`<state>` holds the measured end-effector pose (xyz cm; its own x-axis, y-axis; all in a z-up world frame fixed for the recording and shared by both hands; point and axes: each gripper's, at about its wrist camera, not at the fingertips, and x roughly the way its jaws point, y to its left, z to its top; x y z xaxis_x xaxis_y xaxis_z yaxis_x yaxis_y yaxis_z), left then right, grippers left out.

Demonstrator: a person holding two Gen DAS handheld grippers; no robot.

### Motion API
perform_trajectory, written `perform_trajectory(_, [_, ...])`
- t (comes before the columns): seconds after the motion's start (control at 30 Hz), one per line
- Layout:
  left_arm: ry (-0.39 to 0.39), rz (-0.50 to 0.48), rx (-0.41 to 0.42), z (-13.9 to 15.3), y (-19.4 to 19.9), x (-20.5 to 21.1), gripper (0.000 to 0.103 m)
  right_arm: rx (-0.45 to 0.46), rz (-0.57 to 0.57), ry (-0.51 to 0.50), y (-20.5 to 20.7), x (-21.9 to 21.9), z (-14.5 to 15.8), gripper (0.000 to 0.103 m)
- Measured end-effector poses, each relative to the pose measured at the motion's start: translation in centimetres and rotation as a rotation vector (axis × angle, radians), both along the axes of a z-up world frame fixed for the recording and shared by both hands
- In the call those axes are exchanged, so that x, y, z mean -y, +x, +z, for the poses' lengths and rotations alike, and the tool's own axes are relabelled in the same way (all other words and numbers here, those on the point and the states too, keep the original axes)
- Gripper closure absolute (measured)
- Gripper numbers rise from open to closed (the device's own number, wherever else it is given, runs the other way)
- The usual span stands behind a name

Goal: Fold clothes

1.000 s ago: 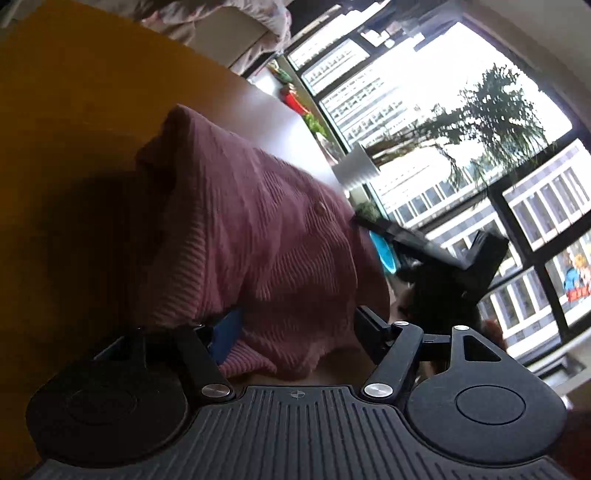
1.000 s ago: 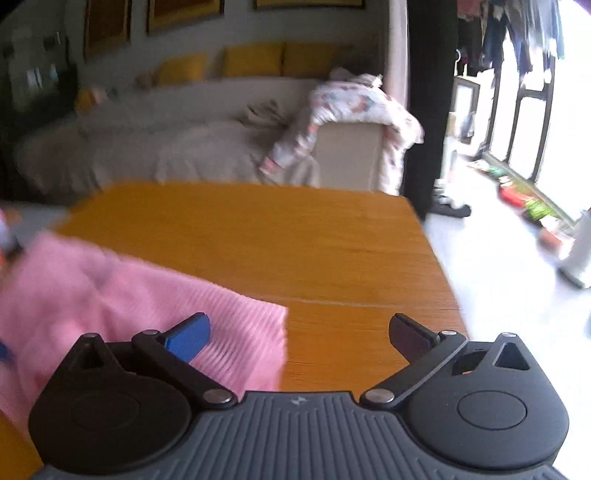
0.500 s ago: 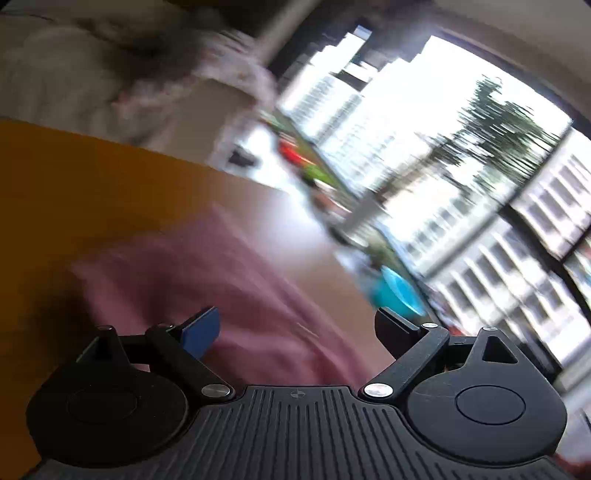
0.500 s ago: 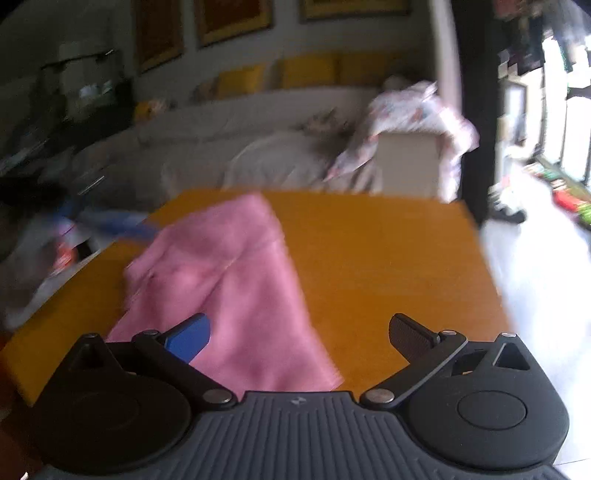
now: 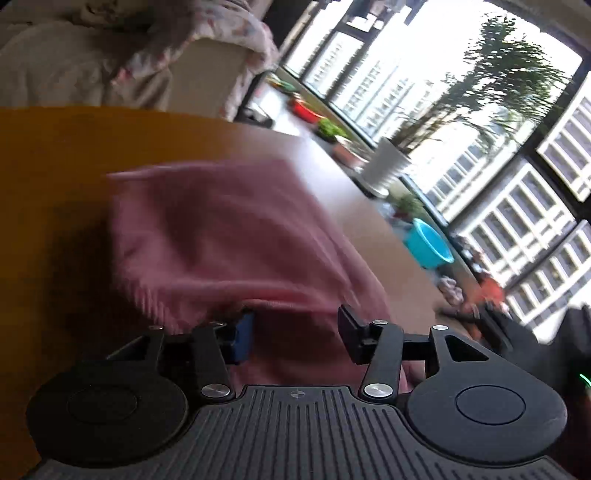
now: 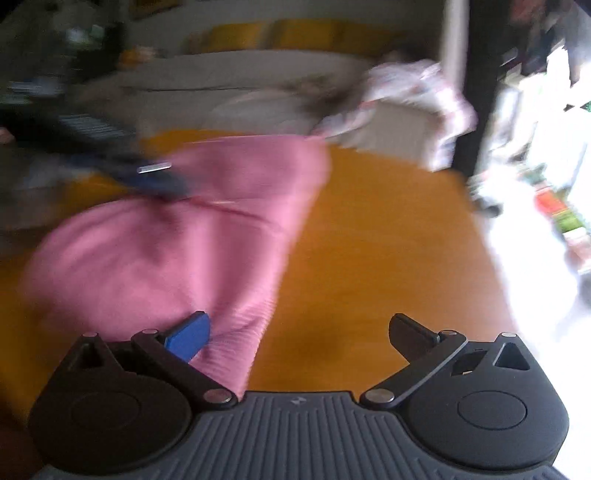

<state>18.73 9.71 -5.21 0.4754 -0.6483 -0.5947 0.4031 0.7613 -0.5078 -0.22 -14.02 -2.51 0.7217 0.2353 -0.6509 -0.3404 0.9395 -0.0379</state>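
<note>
Your left gripper (image 5: 295, 332), jaws just closing, straddles the pink garment (image 5: 229, 236) on the orange worktop (image 5: 55, 147) without pinching it. Only your right view shows the right gripper (image 6: 299, 338) gaping wide beside the garment's edge.

I am working in a home living room. Beyond the orange wooden table (image 6: 388, 258) I see a pale sofa (image 6: 236, 85) with yellow cushions (image 6: 295, 35) along its back and a floral blanket (image 6: 417, 92) draped over its arm. Tall dark-framed windows (image 5: 517, 166) face apartment blocks outside. Along the window stand a white planter (image 5: 386, 168), green potted plants (image 5: 330, 129) and a turquoise basin (image 5: 428, 247).
</note>
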Motion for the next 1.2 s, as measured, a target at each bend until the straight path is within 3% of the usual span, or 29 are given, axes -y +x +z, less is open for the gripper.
perform_trajectory(0.07, [-0.041, -0.009, 0.001, 0.7, 0.1, -0.4, 0.038, -0.004, 0.046, 0.044, -0.5, -0.1, 1.2, 0.000])
perform_trajectory(0.1, [-0.059, -0.028, 0.024, 1.3, -0.6, -0.6, 0.028, 0.026, 0.029, 0.042, -0.4, 0.1, 2.0, 0.000])
perform_trajectory(0.17, [-0.072, -0.057, 0.097, 2.9, -1.9, -0.8, 0.019, 0.079, -0.010, 0.048, 0.3, 0.5, 3.3, 0.000])
perform_trajectory(0.33, [-0.067, -0.080, 0.296, 4.9, -5.1, -0.5, 0.017, 0.174, -0.084, 0.019, 4.4, -0.1, 4.5, 0.000])
perform_trajectory(0.43, [-0.060, -0.129, 0.286, 3.6, -6.1, 1.2, 0.015, 0.142, -0.101, -0.122, 7.6, -1.5, 2.2, 0.000])
perform_trajectory(0.5, [-0.039, -0.133, 0.160, 1.0, -4.7, 1.3, 0.015, 0.119, -0.118, -0.263, 9.3, -2.0, -0.3, 0.000])
perform_trajectory(0.53, [-0.037, -0.120, 0.101, -0.2, -4.2, 1.2, 0.016, 0.136, -0.121, -0.277, 9.3, -1.7, -1.1, 0.000])
perform_trajectory(0.57, [-0.039, -0.110, 0.053, -1.2, -3.7, 1.1, 0.017, 0.125, -0.122, -0.260, 9.4, -1.2, -1.1, 0.000])
perform_trajectory(0.73, [-0.139, -0.139, 0.072, 0.0, -5.1, 0.1, 0.010, 0.111, -0.138, -0.102, 9.9, 1.4, 1.9, 0.000])
perform_trajectory(0.83, [-0.118, -0.149, 0.158, 1.1, -6.4, 0.1, 0.007, 0.111, -0.167, 0.046, 11.7, 2.3, 3.9, 0.000])
perform_trajectory(0.93, [-0.110, -0.106, 0.129, 0.3, -6.3, -0.5, 0.006, 0.091, -0.212, 0.157, 14.5, 2.3, 4.3, 0.000])
perform_trajectory(1.0, [-0.124, -0.088, 0.062, -0.6, -5.9, -0.7, 0.006, 0.064, -0.218, 0.117, 16.6, 1.3, 3.1, 0.000])
perform_trajectory(1.1, [-0.140, -0.070, 0.016, -1.8, -5.5, -0.4, 0.006, 0.030, -0.228, -0.116, 20.0, -0.6, -0.4, 0.000])
perform_trajectory(1.2, [-0.147, -0.072, 0.018, -1.7, -6.9, -0.4, 0.005, 0.045, -0.262, -0.142, 20.7, -0.3, -0.9, 0.000])
